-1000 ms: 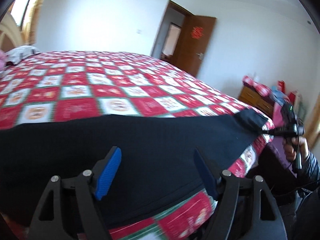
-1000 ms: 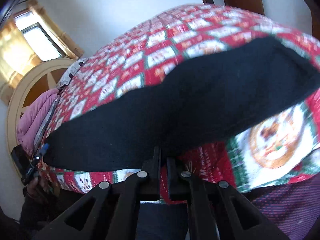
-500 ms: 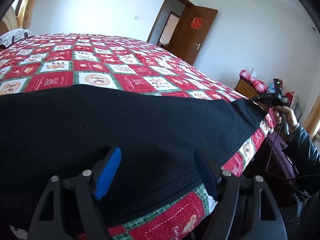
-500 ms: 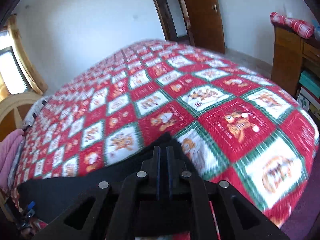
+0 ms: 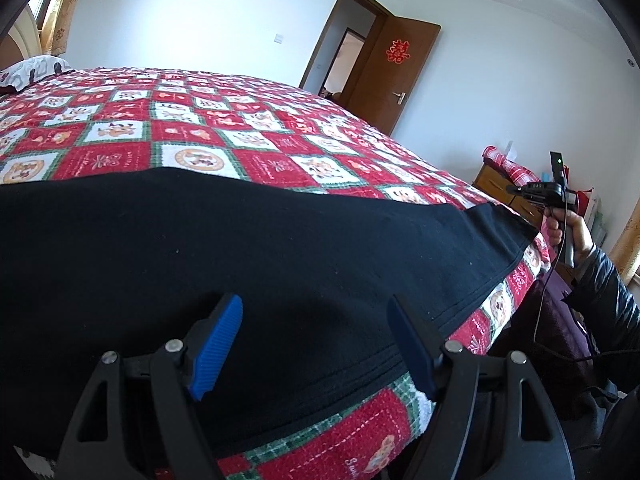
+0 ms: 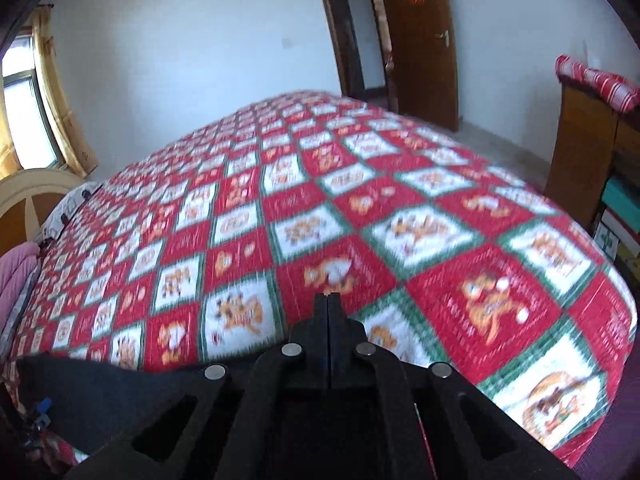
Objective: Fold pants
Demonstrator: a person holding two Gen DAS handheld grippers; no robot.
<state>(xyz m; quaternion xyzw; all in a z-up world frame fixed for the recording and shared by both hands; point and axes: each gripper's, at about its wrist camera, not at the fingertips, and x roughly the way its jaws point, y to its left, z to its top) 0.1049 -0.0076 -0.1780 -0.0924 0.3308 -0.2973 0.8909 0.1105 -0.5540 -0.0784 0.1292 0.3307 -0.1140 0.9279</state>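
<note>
Pants (image 5: 260, 248) black, flat on quilt (image 5: 248, 136); "Santa" partly legible. Left tongs (image 5: 316, 344) apart; right tongs (image 6: 328, 300) together, empty.

The right gripper (image 6: 328, 304) now hovers empty above the checkered bedspread (image 6: 420, 232), clear of the black fabric pants (image 5: 240, 248).

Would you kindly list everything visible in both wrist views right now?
pants: one, black, spread flat along the bed's near edge
bedspread: one, red, white and green checks, covering the bed
pillow: one, white patterned, far left
door: one, brown, open, red emblem
cabinet: one, wooden, right, red striped cloth on top
window: one, yellow curtain, left
left claw: blue pads, open above the pants
right claw: black, shut, empty
hand: one, dark sleeve, holding the right claw's handle
</note>
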